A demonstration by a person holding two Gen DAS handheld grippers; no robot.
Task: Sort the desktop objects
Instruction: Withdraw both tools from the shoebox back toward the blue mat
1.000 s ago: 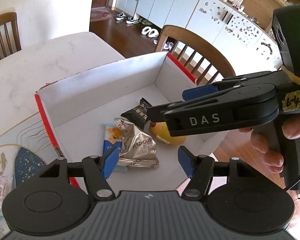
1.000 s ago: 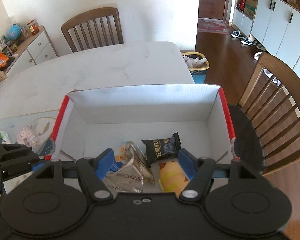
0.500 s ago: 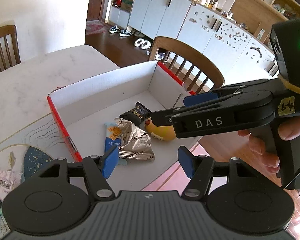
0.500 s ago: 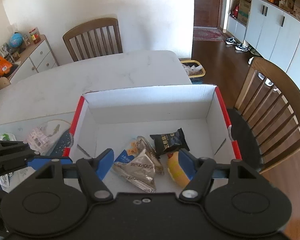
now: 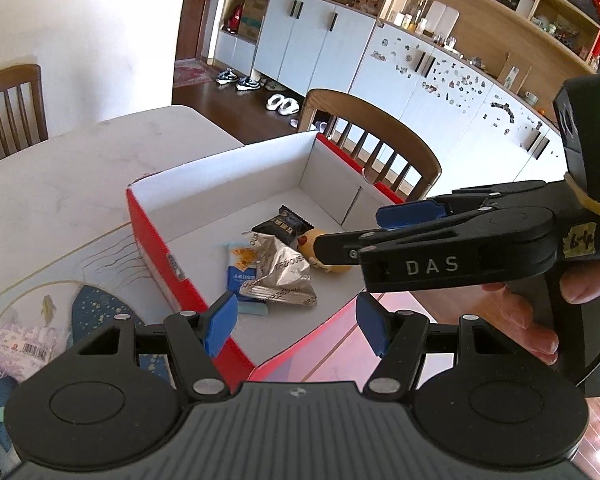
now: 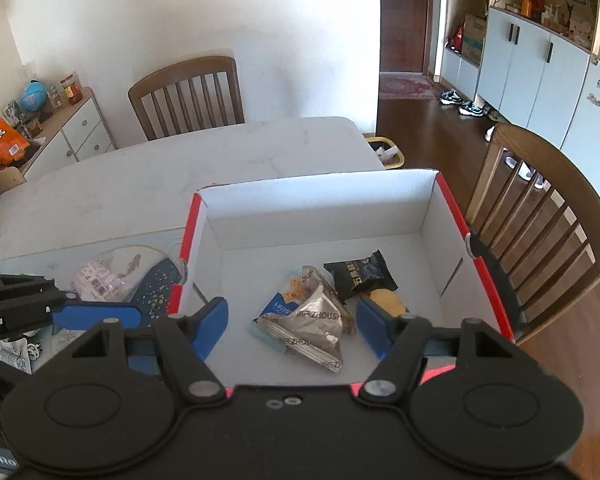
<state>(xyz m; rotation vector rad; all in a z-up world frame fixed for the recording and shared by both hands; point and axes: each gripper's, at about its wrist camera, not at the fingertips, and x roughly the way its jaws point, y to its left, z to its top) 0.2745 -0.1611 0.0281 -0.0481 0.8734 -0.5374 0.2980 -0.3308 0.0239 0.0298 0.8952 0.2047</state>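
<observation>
A red box with white inside [image 5: 228,176] [image 6: 320,208] stands on the table. In it lie a black snack packet [image 5: 283,226] [image 6: 360,276], a silver packet [image 5: 283,276] [image 6: 320,320], a blue packet [image 5: 238,270] [image 6: 278,308] and a yellow item [image 5: 320,256] [image 6: 386,300]. My left gripper [image 5: 296,326] hangs open above the box's near left corner, holding nothing. My right gripper [image 6: 292,328] is open over the near edge, also holding nothing; from the left wrist view it [image 5: 364,232] reaches in from the right, with a hand on its grip.
A pink wrapped packet [image 5: 20,346] [image 6: 100,280] lies on a fish-patterned mat [image 5: 92,304] left of the box. Wooden chairs stand at the right [image 6: 540,208] and far side [image 6: 188,92]. A waste bin [image 6: 384,152] sits on the floor past the table's end.
Both grippers have drawn back and risen from the box, which now looks smaller and farther off. The packets inside have not moved. Both jaws kept the same width.
</observation>
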